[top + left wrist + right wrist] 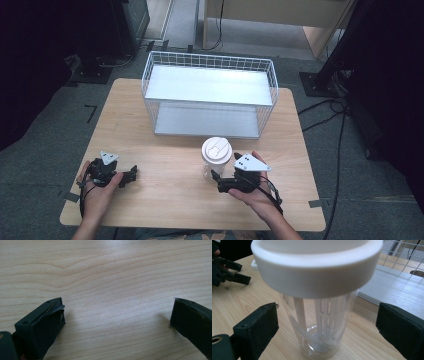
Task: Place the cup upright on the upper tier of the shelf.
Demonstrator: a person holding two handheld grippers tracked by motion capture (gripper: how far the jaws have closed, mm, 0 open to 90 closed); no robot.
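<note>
Cup [319, 310], clear with a white lid, stands upright near the surface's [165, 200] middle, just in front of the wire rack [210, 95]. The right gripper [220, 180] is beside it, open, jaws flanking the cup without touching. The left gripper [131, 175], also open, rests well apart near the front-left corner; the cup's white insert is hard to make out.

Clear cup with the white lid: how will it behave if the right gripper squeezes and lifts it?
The cup looks like stiff clear plastic, so it probably won't buckle. It seems empty apart from a white insert, so likely light. Tall, narrow and topped by a wide lid, it may tip if nudged high. The smooth wall could slip between the right gripper jaws.
</note>
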